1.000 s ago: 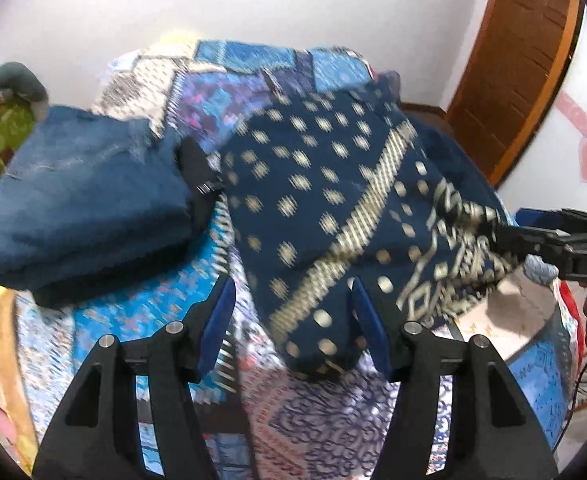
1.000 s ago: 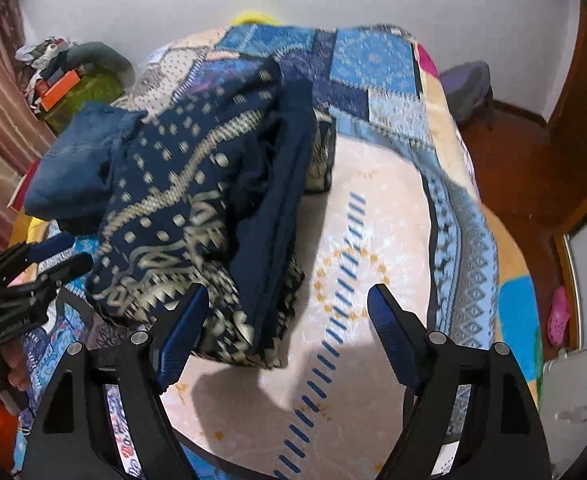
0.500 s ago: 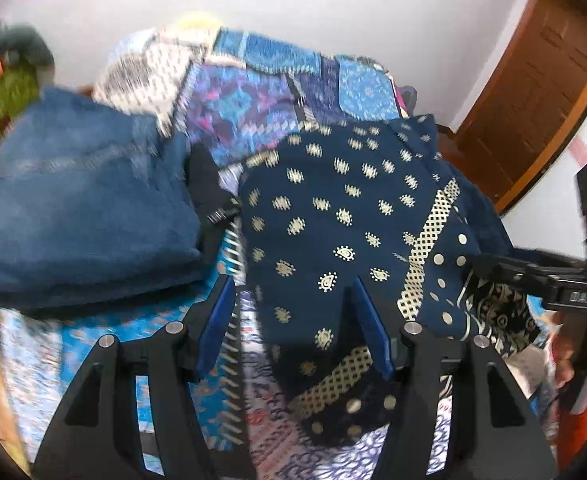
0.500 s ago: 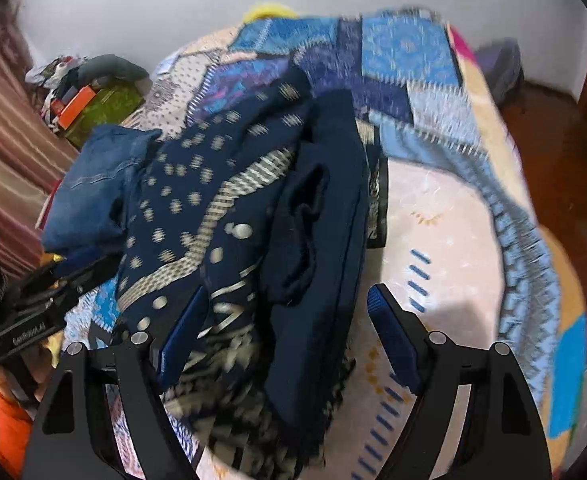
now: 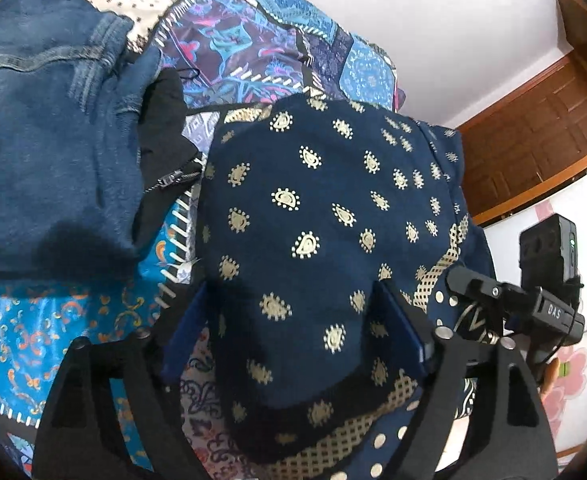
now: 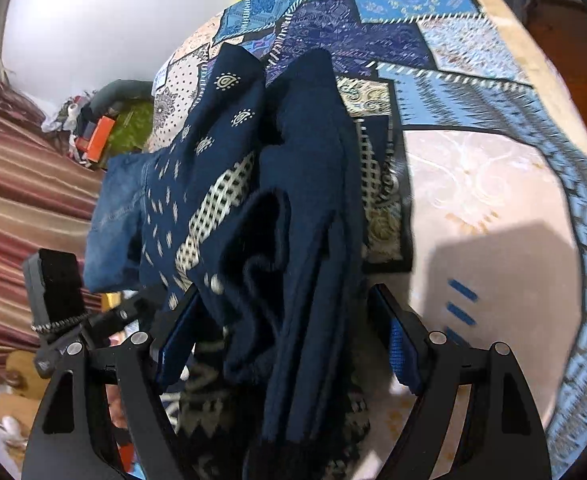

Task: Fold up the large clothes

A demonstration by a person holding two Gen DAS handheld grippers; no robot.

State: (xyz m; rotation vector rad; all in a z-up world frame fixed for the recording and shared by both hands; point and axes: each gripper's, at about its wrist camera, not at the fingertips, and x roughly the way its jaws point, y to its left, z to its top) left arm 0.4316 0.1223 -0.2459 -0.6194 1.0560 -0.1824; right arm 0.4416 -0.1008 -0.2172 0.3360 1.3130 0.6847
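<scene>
A bed covered by a patchwork quilt (image 5: pixel 253 40) in blue, purple and cream panels is filling both views, its pale cream panel (image 6: pixel 485 200) lying at the right of the right wrist view. A folded navy garment (image 5: pixel 313 220) printed with gold paisley motifs and a gold lattice band is lying on the quilt at the centre of the left wrist view; in the right wrist view the same garment (image 6: pixel 293 200) is showing its stacked plain navy folds, running from upper centre to the bottom of the frame. Folded blue jeans (image 5: pixel 45 120) are resting at the upper left of the left wrist view, just beside the garment, with a black zippered item (image 5: pixel 165 152) lying between the two. The left gripper (image 5: pixel 293 328) is pointing down over the near end of the garment; its fingers (image 5: pixel 397 328) have just been opening and are standing spread, with the cloth lying between them but not pinched. The right gripper (image 6: pixel 281 340) is straddling the plain navy folds at the bottom centre of its view, its fingers (image 6: pixel 397 340) likewise spread wide and not pressing the cloth. Each gripper is appearing at the edge of the other's view. A brown wooden door (image 5: pixel 533 132) is standing at the right of the left wrist view.
</scene>
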